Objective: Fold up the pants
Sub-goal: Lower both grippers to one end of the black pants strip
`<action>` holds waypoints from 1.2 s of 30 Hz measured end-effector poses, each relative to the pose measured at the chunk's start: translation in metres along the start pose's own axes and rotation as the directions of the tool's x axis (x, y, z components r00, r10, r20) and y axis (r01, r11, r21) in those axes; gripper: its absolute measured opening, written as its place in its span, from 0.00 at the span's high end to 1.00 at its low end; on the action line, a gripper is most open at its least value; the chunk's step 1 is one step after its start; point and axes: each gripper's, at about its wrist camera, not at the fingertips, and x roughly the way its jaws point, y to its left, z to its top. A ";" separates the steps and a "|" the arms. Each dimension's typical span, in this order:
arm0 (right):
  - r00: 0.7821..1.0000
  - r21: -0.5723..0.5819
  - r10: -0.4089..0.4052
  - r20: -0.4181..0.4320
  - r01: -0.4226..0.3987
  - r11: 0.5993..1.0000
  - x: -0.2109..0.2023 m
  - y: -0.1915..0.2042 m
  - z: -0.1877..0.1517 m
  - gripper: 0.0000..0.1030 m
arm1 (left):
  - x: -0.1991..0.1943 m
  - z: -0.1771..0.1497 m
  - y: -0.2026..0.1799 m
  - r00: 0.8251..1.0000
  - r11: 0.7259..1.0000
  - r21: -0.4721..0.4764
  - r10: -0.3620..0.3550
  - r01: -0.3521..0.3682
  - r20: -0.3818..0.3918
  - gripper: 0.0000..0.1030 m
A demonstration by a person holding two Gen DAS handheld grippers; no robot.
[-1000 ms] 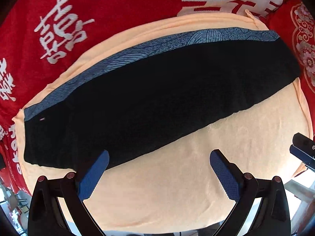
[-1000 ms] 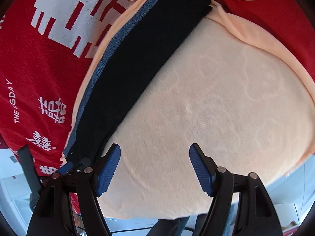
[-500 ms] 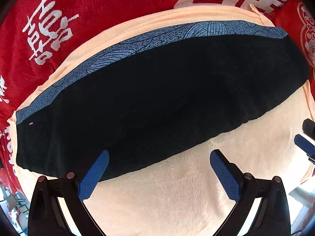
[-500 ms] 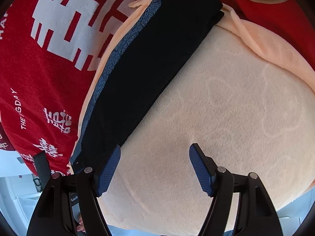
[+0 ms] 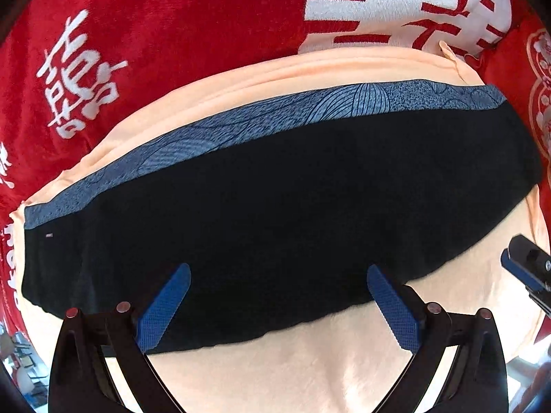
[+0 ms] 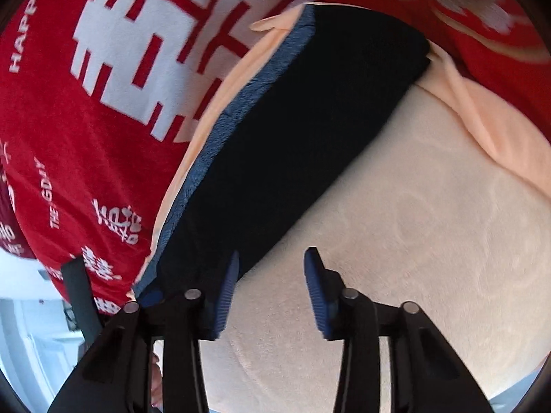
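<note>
Left wrist view
Item: black fabric pants with blue patterned side band point(image 5: 292, 213), lying flat on peach plush blanket point(image 5: 310, 371) over red printed cloth point(image 5: 172, 27).
Long axis: left to right, crosswise to the fingers.
Left gripper point(image 5: 279, 306): jaws spread wide, empty — poised over the near hem.

Right wrist view
Item: pants point(image 6: 292, 158) run diagonally away, up-right.
Right gripper point(image 6: 270, 289): partly parted, nothing between; its left finger at the pants' near edge.
Nearer tool: likely left — centred on the garment.
</note>
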 end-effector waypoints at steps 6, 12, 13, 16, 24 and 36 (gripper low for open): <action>1.000 -0.002 0.004 -0.023 -0.004 1.000 0.012 0.002 0.006 0.60 | 0.016 0.007 -0.004 1.000 1.000 -0.025 -0.003 0.003 -0.020 0.00; 0.999 0.034 0.000 -0.039 0.002 0.999 0.013 -0.007 0.005 0.60 | 0.019 0.005 -0.005 1.000 1.000 -0.017 -0.008 0.008 -0.017 0.00; 0.999 0.041 -0.002 -0.041 0.004 0.999 0.013 -0.009 0.004 0.59 | 0.020 0.006 -0.003 1.000 1.000 -0.017 -0.009 0.009 -0.018 0.00; 0.999 0.055 -0.003 -0.039 0.005 0.998 0.011 -0.013 0.004 0.53 | 0.022 0.005 -0.002 1.000 1.000 -0.018 -0.013 0.012 -0.022 0.00; 1.000 0.084 -0.001 -0.019 0.003 0.996 0.007 -0.020 0.007 0.50 | 0.033 0.008 0.002 1.000 1.000 -0.010 -0.012 0.012 -0.020 0.00; 0.985 0.170 0.037 0.168 -0.066 0.983 -0.011 -0.057 0.024 0.50 | 0.035 0.004 -0.003 1.000 1.000 -0.008 -0.010 0.010 0.009 0.00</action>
